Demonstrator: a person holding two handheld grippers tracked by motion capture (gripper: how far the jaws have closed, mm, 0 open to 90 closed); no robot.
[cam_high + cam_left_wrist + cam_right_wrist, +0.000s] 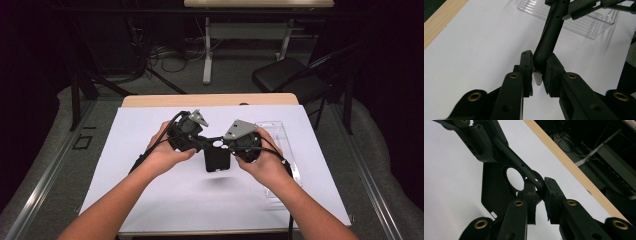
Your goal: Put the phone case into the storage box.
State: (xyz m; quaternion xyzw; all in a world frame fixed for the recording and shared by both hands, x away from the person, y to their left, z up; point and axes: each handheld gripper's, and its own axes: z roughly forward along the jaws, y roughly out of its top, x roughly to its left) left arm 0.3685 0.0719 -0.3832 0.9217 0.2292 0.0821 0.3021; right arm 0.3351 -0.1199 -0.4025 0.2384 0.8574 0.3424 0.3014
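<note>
A black phone case with a round cut-out hangs in the air over the white table cover, its shadow on the cover below it. My left gripper is shut on the case's upper rim from the left; in the left gripper view the rim sits pinched between the left gripper's jaws. My right gripper is shut on the same rim from the right, its jaws clamped at the case's corner. The left gripper holds the other end of that rim.
A clear ribbed plastic tray lies on the cover to the right, behind the right hand. The wooden table edge runs along the far side. Beyond it stand a black chair and a desk frame with cables.
</note>
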